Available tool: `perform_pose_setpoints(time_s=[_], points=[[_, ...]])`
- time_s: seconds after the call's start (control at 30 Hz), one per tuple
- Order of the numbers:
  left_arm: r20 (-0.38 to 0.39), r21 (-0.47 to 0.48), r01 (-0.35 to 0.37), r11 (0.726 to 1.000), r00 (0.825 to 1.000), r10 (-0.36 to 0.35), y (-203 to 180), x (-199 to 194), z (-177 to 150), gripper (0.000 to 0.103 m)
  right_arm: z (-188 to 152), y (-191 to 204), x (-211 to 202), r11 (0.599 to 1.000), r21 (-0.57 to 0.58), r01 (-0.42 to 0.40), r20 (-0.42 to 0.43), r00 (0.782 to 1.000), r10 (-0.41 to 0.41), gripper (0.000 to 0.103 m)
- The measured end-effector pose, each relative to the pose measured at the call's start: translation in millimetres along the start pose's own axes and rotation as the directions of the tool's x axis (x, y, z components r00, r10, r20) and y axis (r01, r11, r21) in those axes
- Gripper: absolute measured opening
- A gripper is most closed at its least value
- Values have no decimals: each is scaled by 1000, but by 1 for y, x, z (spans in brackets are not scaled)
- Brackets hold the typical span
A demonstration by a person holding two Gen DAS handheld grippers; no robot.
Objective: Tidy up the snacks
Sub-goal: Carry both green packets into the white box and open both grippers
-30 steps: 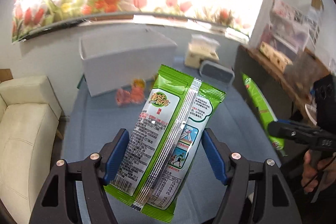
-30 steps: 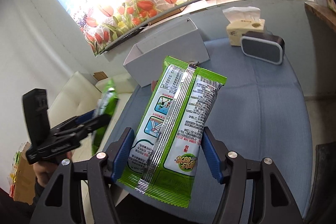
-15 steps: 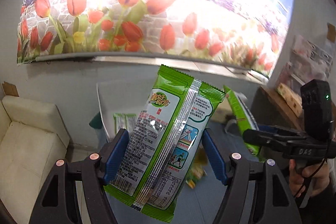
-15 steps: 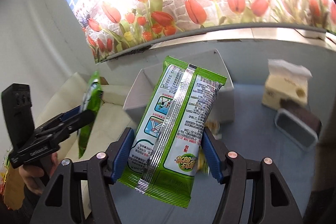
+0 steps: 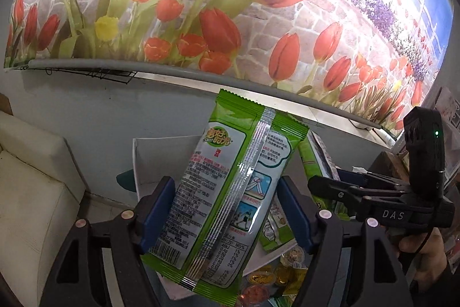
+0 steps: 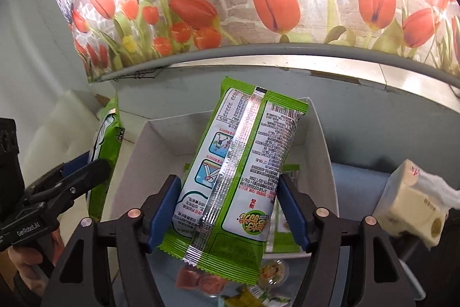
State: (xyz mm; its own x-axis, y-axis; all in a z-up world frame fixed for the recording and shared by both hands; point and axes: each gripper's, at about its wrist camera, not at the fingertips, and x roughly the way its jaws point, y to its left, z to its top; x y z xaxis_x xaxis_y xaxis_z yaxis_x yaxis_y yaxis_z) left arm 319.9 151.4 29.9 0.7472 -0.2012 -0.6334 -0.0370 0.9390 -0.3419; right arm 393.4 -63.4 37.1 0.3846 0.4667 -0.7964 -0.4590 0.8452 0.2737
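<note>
My left gripper (image 5: 226, 183) holds a green and white snack packet (image 5: 218, 206) upright by its long edges; its jaws are opening, and the blue pads still touch the packet. My right gripper (image 6: 227, 183) grips a matching packet (image 6: 238, 163) the same way, jaws also opening. Both packets hang over an open white box (image 6: 325, 151), whose left wall (image 5: 149, 160) shows in the left wrist view. Another green packet (image 6: 283, 235) lies inside it. Each gripper sees the other beside it: the right gripper (image 5: 330, 186) and the left gripper (image 6: 86, 169).
Several small jelly cups (image 6: 207, 281) lie on the blue table (image 6: 353, 177) in front of the box. A tissue box (image 6: 411, 203) stands to the right. A cream sofa (image 5: 34, 177) is on the left. A ledge and a tulip picture run close behind the box.
Both grippers have moved forward across the table with their packets, from its near part to right over the white box. The wall and tulip picture now loom much closer.
</note>
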Motion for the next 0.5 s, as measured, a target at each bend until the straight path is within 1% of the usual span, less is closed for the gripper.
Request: perform_pose_setpoints(time_s=[0.03,0.07,0.1,0.13,0.17,0.23,0.33,0.37,0.43,0.5], points=[[-4,-16,10,1000,1000,-10,3,3,0,85,1,-2,5,1000,3,6,-11,1000,-6,79],[-14,-42,19,999,1000,-19,7,8,1,95,3,-4,9,1000,11,7,-26,1000,-6,86],[-17,-68,11,998,1000,-12,11,10,2,103,3,-7,12,1000,17,4,-37,999,-4,89],[-10,-98,0,995,1000,-1,16,11,1,103,3,-8,14,1000,18,7,-41,999,-6,95],[0,-111,2,994,1000,-2,20,11,0,103,2,-9,15,1000,10,14,-35,999,-14,96],[9,-117,1,993,1000,0,26,10,-1,103,0,-7,16,1000,-11,24,-35,999,-25,96],[-19,-117,-20,993,1000,18,32,11,-5,103,-3,-6,19,998,-22,62,-38,997,-62,96],[-17,-121,-17,992,1000,15,34,9,-7,103,-3,-7,18,998,-18,65,-34,997,-65,96],[-6,-122,-13,993,1000,13,35,1,-9,103,-8,-6,9,998,-15,67,-9,998,-67,96],[10,-110,-32,993,999,33,33,-11,-13,103,-14,-4,-3,998,-13,67,21,998,-67,96]])
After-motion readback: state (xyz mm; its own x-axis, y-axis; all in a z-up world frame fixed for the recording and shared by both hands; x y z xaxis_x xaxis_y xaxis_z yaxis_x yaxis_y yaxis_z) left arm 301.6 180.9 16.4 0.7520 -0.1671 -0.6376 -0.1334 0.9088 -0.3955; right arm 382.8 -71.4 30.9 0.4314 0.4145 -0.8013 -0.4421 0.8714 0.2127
